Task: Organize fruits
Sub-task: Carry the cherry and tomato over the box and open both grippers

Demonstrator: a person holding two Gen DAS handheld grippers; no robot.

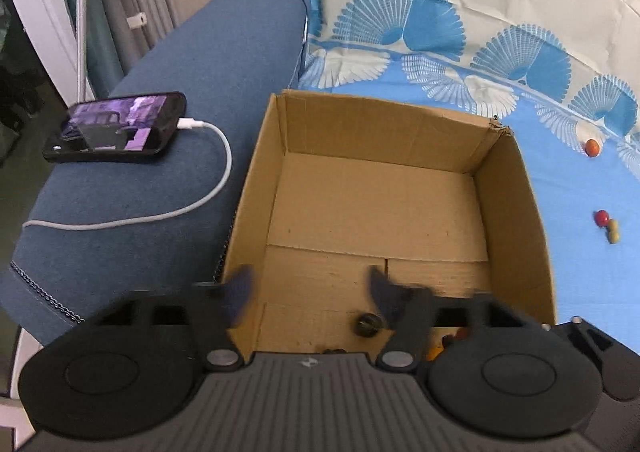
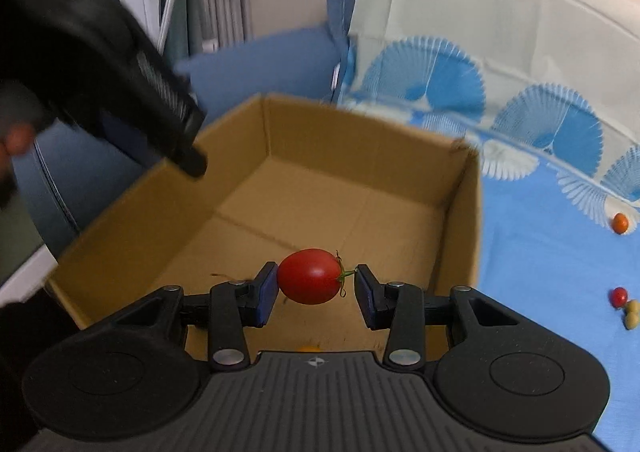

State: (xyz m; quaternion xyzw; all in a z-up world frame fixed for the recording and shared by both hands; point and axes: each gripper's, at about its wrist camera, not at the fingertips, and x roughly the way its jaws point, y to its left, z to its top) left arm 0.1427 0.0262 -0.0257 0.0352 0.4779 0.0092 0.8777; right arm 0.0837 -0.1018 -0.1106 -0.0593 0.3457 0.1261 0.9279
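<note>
An open cardboard box (image 1: 516, 203) (image 2: 464, 191) stands on the blue patterned sheet. My right gripper (image 2: 316, 284) is over the box, jaws apart; a red tomato (image 2: 310, 276) with a green stem sits between the pads, touching the left pad with a gap at the right one. My left gripper (image 1: 310, 292) is open and empty above the box's near edge, and shows blurred at the upper left of the right wrist view (image 2: 120, 71). A dark round fruit (image 1: 368, 326) lies on the box floor. Small red, orange and yellow fruits (image 1: 604, 219) (image 2: 620, 296) lie on the sheet to the right.
A phone (image 1: 116, 127) with a white charging cable (image 1: 192, 203) lies on the blue sofa arm left of the box. An orange fruit (image 1: 592, 147) (image 2: 620, 221) lies farther back on the sheet. A cushion covered by the sheet rises behind the box.
</note>
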